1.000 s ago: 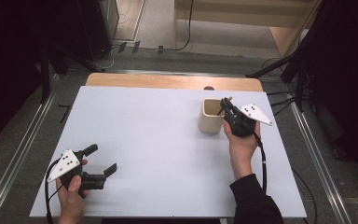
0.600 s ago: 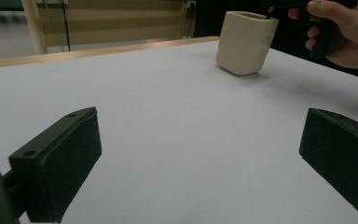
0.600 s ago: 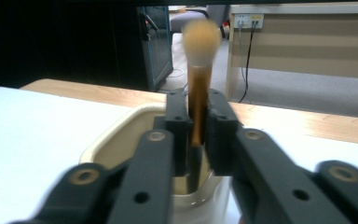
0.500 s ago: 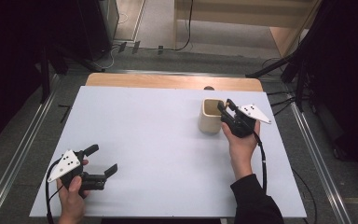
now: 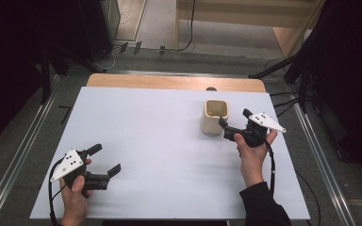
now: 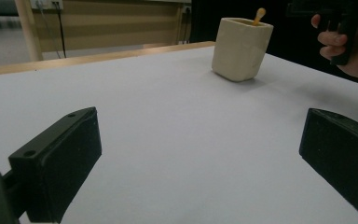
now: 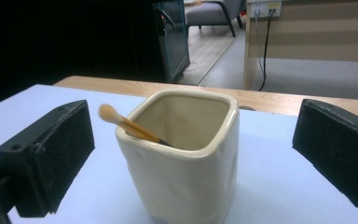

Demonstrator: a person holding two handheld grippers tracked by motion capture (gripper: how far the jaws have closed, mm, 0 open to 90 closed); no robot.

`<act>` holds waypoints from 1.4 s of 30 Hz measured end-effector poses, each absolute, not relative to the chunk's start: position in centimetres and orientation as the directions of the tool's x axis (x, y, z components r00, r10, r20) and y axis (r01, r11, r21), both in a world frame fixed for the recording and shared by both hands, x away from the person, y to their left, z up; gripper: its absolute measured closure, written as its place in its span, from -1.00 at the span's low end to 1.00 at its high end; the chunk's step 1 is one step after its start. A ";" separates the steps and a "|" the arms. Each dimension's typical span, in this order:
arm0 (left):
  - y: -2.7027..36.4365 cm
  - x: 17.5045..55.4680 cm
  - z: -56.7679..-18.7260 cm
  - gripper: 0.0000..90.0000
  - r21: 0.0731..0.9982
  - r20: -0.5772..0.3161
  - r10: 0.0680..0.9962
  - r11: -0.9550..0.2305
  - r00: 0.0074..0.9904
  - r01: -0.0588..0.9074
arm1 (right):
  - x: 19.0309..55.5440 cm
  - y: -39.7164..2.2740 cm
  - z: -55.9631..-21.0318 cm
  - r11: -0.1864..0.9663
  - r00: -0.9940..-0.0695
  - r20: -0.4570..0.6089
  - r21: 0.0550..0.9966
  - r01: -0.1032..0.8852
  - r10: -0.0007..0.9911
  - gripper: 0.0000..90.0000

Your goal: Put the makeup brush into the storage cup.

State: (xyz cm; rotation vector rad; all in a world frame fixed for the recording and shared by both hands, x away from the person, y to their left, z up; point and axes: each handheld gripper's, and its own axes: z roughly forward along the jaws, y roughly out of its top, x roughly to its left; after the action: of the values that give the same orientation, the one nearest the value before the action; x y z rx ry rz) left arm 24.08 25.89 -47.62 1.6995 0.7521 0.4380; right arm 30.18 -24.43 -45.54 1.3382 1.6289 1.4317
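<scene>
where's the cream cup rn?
In the high view the cream cup stands upright on the far right part of the white table, just left of the right hand-held gripper, whose open jaws face it without touching.

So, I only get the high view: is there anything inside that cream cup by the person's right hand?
Observer: Yes, a thin wooden stick leans inside the cup, its rounded tip poking out over the rim.
Operator: Is the tool in that hand gripping the cup?
Observer: No. The right tool has just been opening its jaws. From its own camera they stand either side of the cup, with clear gaps and no contact.
</scene>
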 end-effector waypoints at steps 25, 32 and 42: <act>25.4 24.6 -47.5 -1.00 0.962 -0.099 0.681 -0.120 0.726 0.244 | 26.4 -25.5 -47.0 -0.025 -0.327 0.127 0.954 0.300 0.937 -1.00; 25.5 24.6 -47.4 -1.00 0.965 -0.093 0.688 -0.117 0.720 0.236 | 25.1 -26.1 -47.8 -0.010 -0.343 0.125 0.948 0.317 0.931 -1.00; 25.3 24.6 -47.3 -1.00 0.965 -0.091 0.687 -0.117 0.721 0.233 | 23.4 -27.1 -48.4 0.012 -0.342 0.106 0.945 0.327 0.934 -1.00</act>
State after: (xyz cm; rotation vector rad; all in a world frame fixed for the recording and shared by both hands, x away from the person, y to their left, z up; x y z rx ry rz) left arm 24.64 25.33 -47.32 1.6849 0.7443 0.4542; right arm 23.44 -27.10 -48.40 1.2965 1.7120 1.3407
